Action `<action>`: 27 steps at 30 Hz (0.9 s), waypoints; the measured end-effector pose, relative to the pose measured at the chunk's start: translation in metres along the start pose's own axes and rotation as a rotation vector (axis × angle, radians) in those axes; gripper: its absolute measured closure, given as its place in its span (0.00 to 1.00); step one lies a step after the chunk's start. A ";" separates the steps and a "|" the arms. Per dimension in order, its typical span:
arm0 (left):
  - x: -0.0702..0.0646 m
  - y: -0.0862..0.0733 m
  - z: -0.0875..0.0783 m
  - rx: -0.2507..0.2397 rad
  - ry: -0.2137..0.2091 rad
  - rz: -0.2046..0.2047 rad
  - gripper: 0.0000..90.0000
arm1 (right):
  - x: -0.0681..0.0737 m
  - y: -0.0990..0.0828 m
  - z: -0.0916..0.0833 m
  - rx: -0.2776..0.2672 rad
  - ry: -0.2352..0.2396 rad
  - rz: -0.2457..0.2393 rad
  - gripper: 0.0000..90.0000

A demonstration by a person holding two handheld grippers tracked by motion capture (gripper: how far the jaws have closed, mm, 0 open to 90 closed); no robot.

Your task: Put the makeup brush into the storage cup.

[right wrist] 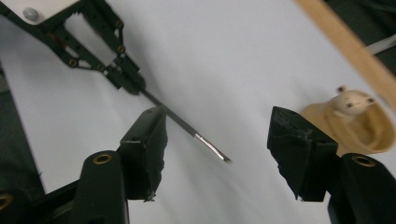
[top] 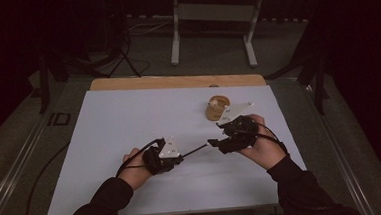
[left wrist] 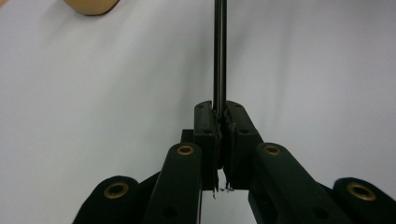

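A thin dark metal rod (right wrist: 187, 125) with a bright tip crosses the middle of the right gripper view, its far end clamped in the left gripper (left wrist: 220, 116), which grips it tight. The right gripper (right wrist: 217, 140) stands wide open around the tip, not touching it. At right, a tan wooden holder (right wrist: 362, 126) carries a pale piece, perhaps a plug, partly hidden behind the black jaw on the white table sheet (top: 129, 121).
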State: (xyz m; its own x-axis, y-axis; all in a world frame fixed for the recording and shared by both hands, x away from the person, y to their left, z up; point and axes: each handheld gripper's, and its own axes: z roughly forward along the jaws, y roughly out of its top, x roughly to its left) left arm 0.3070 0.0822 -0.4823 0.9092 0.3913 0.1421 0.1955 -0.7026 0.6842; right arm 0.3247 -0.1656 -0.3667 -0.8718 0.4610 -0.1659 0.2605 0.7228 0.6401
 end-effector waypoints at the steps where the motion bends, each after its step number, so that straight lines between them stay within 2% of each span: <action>1: 0.002 -0.001 0.000 -0.006 -0.005 -0.028 0.95 | -0.001 -0.001 -0.001 -0.009 -0.009 0.008 0.43; 2: 0.002 -0.001 0.000 -0.006 -0.005 -0.028 0.95 | -0.001 -0.001 -0.001 -0.009 -0.009 0.008 0.43; 3: 0.002 -0.002 -0.001 -0.018 -0.017 -0.044 0.95 | -0.002 -0.002 -0.004 -0.024 -0.032 0.021 0.44; 4: 0.003 -0.002 -0.001 -0.025 -0.018 -0.056 0.95 | -0.002 -0.002 -0.004 -0.024 -0.032 0.021 0.44; 6: 0.004 -0.004 -0.002 -0.038 -0.036 -0.092 0.95 | -0.003 -0.004 -0.006 -0.041 -0.046 0.030 0.45; 7: 0.005 -0.006 -0.002 -0.056 -0.050 -0.132 0.95 | -0.006 -0.006 -0.010 -0.065 -0.046 0.066 0.44; 8: 0.005 -0.006 -0.002 -0.056 -0.050 -0.132 0.95 | -0.006 -0.006 -0.010 -0.065 -0.046 0.066 0.44; 9: 0.006 -0.007 -0.003 -0.065 -0.054 -0.145 0.95 | -0.008 -0.008 -0.010 -0.072 -0.046 0.084 0.43; 14: 0.008 -0.010 -0.004 -0.105 -0.065 -0.206 0.95 | -0.008 -0.013 -0.010 -0.097 -0.058 0.107 0.42; 16: 0.010 -0.011 -0.005 -0.114 -0.073 -0.235 0.95 | -0.007 -0.016 -0.011 -0.121 -0.076 0.132 0.42; 19: 0.011 -0.012 -0.006 -0.152 -0.083 -0.296 0.95 | -0.005 -0.016 -0.011 -0.133 -0.084 0.154 0.39; 22: 0.010 -0.011 -0.008 -0.165 -0.059 -0.305 0.95 | -0.004 -0.016 -0.010 -0.125 -0.100 0.171 0.40; 24: 0.009 -0.011 -0.008 -0.154 -0.036 -0.314 0.95 | -0.003 -0.017 -0.009 -0.139 -0.102 0.184 0.42; 26: 0.009 -0.013 -0.009 -0.163 -0.021 -0.350 0.95 | -0.002 -0.018 -0.009 -0.152 -0.100 0.206 0.44; 27: 0.007 -0.015 -0.010 -0.167 0.004 -0.367 0.95 | 0.000 -0.019 -0.008 -0.162 -0.095 0.222 0.44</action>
State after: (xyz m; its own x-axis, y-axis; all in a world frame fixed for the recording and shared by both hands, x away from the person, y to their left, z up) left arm 0.3070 0.1014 -0.4842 0.7886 0.6008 -0.1313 0.4444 -0.4092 0.7969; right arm 0.3166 -0.1842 -0.3728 -0.7560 0.6505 -0.0732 0.3642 0.5109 0.7787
